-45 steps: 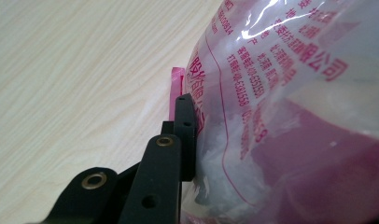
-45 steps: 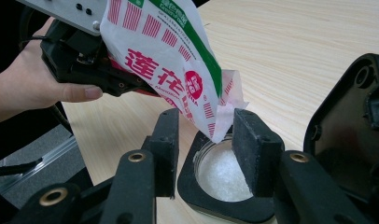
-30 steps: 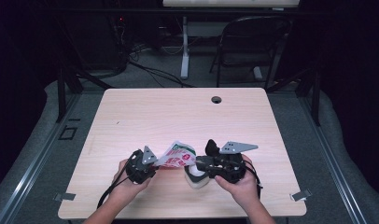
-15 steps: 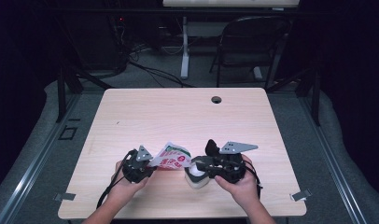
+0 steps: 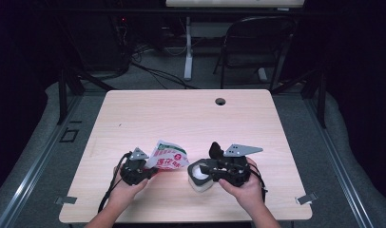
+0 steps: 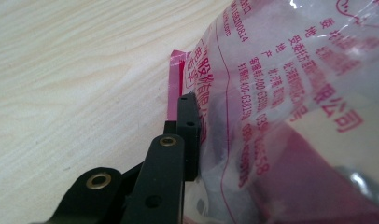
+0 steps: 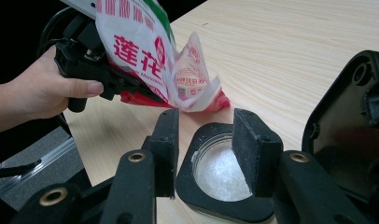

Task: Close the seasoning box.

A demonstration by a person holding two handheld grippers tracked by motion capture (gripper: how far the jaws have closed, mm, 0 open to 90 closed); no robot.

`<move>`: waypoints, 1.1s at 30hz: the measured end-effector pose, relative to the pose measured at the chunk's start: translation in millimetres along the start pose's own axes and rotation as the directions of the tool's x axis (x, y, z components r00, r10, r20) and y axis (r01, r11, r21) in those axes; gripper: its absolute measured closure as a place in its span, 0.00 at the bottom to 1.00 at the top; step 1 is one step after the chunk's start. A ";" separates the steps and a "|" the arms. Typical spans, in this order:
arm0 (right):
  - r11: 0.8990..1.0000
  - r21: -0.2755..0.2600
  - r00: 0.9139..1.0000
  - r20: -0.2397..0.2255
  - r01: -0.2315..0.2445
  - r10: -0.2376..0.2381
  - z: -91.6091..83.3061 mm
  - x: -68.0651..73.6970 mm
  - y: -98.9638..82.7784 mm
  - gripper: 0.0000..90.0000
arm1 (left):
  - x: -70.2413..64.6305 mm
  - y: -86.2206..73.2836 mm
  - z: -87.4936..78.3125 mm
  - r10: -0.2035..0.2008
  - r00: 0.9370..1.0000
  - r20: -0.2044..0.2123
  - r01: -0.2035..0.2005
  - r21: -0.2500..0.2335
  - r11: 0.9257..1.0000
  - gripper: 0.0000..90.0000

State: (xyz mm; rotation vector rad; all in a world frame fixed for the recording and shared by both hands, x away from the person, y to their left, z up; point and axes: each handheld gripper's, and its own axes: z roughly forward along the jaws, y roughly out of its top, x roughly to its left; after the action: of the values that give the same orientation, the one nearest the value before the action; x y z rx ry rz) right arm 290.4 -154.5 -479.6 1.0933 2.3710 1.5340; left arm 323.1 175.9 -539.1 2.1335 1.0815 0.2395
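Left gripper (image 5: 150,173): I have it clamped on the bag (image 5: 168,156), mouth beside the jar.
Right gripper (image 7: 204,140): my jaws grip the jar (image 5: 200,175) rim.

Table (image 5: 191,118) brightly lit from above, room around it dark; nearest plastic bag (image 6: 295,93) blurred

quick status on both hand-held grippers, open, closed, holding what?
Left hand-held gripper: shut on the printed plastic bag.
Right hand-held gripper: closed on the rim of the open jar of white granules.
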 end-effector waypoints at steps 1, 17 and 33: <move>1.000 0.000 1.000 0.000 0.000 0.000 0.1 0.0 0.0 0.69 | 1.2 -0.5 -0.4 -0.010 1.000 0.005 0.010 -0.001 1.000 0.91; 1.000 -0.001 1.000 -0.001 -0.003 0.003 1.3 0.6 -0.6 0.69 | 20.0 -17.6 -8.3 -0.153 0.988 0.034 0.155 -0.041 0.987 0.91; 1.000 0.004 1.000 0.002 -0.005 0.005 2.5 -0.4 -2.9 0.69 | 35.1 -35.3 -26.0 -0.201 0.979 0.021 0.202 -0.129 0.971 0.94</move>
State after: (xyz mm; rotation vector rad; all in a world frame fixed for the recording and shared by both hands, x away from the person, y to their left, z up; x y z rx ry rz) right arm 290.3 -153.5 -483.3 1.1023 2.3732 1.5302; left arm 311.2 229.9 -549.3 1.8926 1.2339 0.1998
